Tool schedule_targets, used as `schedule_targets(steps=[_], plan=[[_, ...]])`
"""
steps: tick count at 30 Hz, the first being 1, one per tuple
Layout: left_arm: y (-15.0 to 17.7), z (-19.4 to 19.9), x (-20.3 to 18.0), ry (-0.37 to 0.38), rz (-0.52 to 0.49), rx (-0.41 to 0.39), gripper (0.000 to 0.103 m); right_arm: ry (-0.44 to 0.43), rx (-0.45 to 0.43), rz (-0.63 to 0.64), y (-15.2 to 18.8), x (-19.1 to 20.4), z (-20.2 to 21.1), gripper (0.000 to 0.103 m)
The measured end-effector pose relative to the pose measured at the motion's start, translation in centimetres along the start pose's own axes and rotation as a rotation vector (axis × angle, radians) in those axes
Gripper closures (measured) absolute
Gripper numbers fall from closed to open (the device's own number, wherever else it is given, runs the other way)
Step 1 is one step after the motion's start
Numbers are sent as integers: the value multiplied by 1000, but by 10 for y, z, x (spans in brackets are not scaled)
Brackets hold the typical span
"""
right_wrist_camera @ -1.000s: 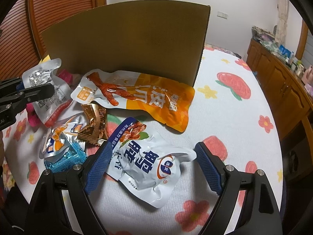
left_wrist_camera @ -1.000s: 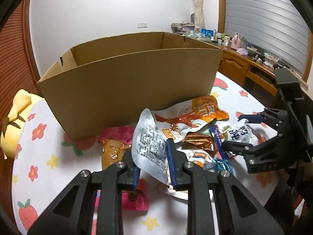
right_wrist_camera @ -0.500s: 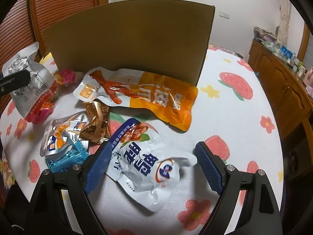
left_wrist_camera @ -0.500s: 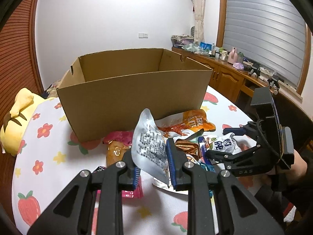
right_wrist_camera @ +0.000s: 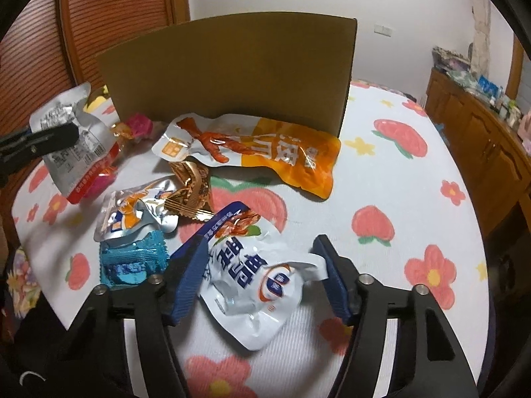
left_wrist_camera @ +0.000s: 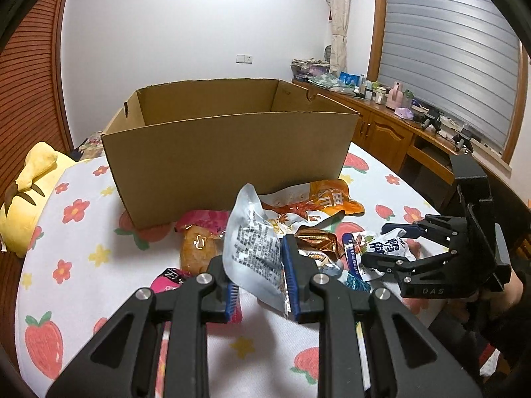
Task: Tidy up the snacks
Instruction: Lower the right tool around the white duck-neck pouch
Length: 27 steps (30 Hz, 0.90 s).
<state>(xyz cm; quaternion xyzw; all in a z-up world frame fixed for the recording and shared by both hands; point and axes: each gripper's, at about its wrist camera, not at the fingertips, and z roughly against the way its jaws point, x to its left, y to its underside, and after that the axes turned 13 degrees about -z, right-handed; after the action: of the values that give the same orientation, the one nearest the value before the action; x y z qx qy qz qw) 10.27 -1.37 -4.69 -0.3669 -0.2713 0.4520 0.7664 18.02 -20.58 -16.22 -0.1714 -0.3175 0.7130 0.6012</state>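
left gripper [left_wrist_camera: 260, 280] clamps silver packet [left_wrist_camera: 255, 248], raised before cardboard box [left_wrist_camera: 229, 162] | right gripper [right_wrist_camera: 260, 277] closing around white-blue pouch [right_wrist_camera: 255, 278], pads not yet pressing

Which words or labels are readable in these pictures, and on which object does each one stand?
"DAS": body of the right gripper, whose jaws are closing around the white and blue packet.
"鸭": the white and blue packet.
"皮": orange packet.
Silver packet: small print too blurred to read.
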Motion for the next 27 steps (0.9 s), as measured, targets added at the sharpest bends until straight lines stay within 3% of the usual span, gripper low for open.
schedule_targets(steps=[11, 27], plan=[[2, -1, 0, -2, -5, 4, 81, -56, 44, 9, -3, -4, 5, 25], [4, -2, -1, 3, -5, 11, 81, -8, 96, 178, 9, 11, 3, 22]])
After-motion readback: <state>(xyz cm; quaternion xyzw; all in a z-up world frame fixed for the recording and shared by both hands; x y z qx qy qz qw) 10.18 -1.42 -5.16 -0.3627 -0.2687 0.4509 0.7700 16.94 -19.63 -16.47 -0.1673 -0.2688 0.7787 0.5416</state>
